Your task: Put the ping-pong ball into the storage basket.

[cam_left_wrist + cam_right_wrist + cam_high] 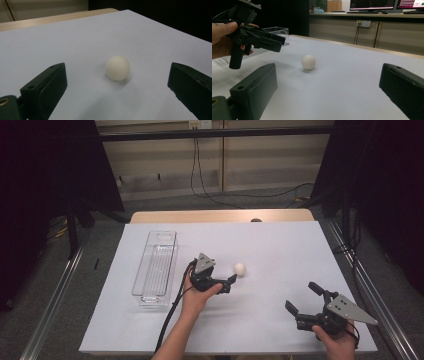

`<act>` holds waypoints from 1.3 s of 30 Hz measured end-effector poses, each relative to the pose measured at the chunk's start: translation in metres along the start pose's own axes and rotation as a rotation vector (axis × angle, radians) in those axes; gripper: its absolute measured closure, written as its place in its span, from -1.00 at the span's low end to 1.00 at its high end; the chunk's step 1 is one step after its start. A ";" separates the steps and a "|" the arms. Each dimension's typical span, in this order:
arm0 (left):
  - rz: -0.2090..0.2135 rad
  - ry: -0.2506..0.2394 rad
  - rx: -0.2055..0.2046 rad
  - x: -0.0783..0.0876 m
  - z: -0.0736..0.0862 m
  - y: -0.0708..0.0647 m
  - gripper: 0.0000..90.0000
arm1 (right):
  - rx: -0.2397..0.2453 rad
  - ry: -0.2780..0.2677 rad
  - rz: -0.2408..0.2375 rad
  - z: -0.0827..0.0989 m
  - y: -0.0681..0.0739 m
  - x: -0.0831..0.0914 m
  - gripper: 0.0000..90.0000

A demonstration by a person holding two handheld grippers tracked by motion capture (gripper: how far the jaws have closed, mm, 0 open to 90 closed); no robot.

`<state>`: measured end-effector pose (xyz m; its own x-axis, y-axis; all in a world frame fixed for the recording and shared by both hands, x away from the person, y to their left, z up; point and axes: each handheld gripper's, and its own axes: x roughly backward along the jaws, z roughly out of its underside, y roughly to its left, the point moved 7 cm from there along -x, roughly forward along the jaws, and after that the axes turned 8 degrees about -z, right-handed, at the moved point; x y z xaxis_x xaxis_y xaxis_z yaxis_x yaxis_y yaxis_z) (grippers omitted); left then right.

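Observation:
A small white ball [240, 268] rests on the white sheet near the table's middle. My left gripper [226, 276], held in a hand, sits just left of it and points at it. In the left gripper view the ball [117, 67] lies a short way ahead, centred between the open jaws of the left gripper [118, 83], untouched. My right gripper [302, 296] is open near the front right of the sheet, with nothing between its jaws. In the right gripper view the ball [308, 62] lies farther off beyond the right gripper [328, 81], and the left gripper [268, 40] hovers to the ball's left.
A clear plastic bin [145, 265] lies lengthwise on the left part of the white sheet [280, 240]; its wall [278, 30] shows behind the left gripper. A wooden table edge [220, 216] runs along the back. Metal rails flank both sides.

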<state>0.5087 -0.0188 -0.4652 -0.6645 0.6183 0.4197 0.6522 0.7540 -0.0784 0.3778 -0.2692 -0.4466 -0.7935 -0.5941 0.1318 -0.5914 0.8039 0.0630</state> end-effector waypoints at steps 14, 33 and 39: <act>-0.002 0.006 0.010 -0.001 0.000 0.001 -0.94 | 0.005 0.006 -0.008 0.001 0.001 -0.001 -0.98; -0.003 0.033 -0.004 -0.008 -0.006 -0.002 -0.95 | 0.001 0.004 -0.006 0.000 0.001 -0.001 -0.98; 0.005 0.037 -0.003 -0.011 -0.006 -0.002 -0.94 | 0.001 0.003 -0.006 0.000 0.001 -0.001 -0.98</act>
<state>0.5163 -0.0284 -0.4643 -0.6473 0.6137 0.4522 0.6569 0.7500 -0.0775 0.3781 -0.2682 -0.4469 -0.7893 -0.5991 0.1345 -0.5966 0.8001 0.0629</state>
